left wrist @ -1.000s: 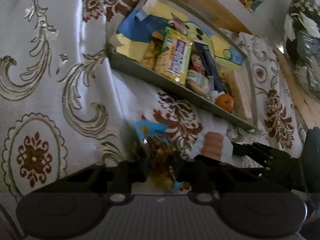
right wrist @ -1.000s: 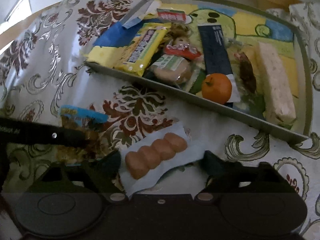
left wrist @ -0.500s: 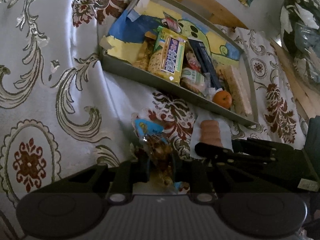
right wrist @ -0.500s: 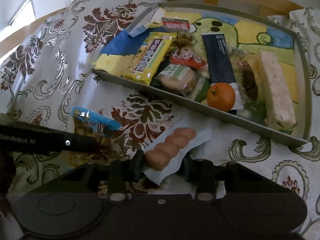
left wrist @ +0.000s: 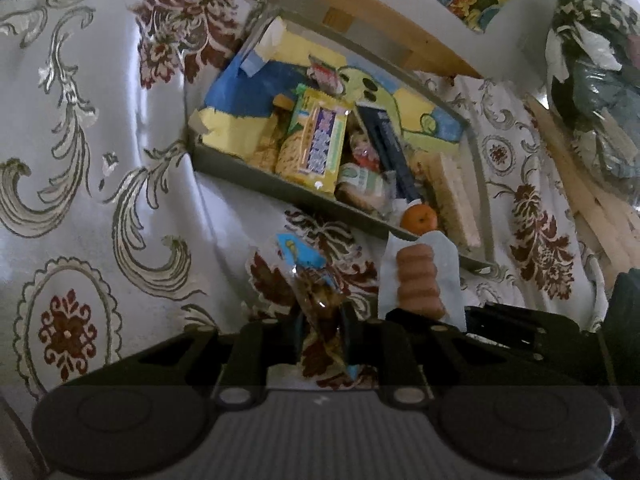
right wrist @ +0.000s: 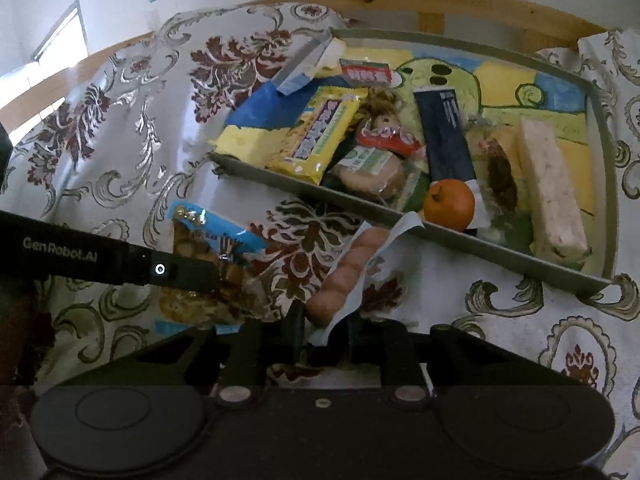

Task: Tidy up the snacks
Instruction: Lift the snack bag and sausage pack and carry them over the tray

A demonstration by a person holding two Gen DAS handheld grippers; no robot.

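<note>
A clear snack bag with a blue header (left wrist: 308, 276) stands up off the cloth, and my left gripper (left wrist: 322, 316) is closing the last bit on its lower part, pads pressing it. To its right, a wrapped row of round brown cakes (right wrist: 348, 268) has its near end pinched by my right gripper (right wrist: 324, 324), whose jaws are closing tight. The pack's far end rests against the near rim of the grey tray (right wrist: 300, 182). In the right wrist view, the left gripper's finger (right wrist: 180, 272) crosses the snack bag (right wrist: 208, 248).
The tray holds several snacks: a yellow biscuit pack (right wrist: 320, 136), a dark blue bar (right wrist: 446, 132), an orange (right wrist: 448, 204) and a pale rice bar (right wrist: 548, 192). A floral cloth (left wrist: 100, 160) covers the surface. A wooden rail (right wrist: 440, 4) runs behind the tray.
The right gripper's wide jaws came together on the near end of the cake pack, and it tipped up toward the tray. The left gripper kept hold of the snack bag.
</note>
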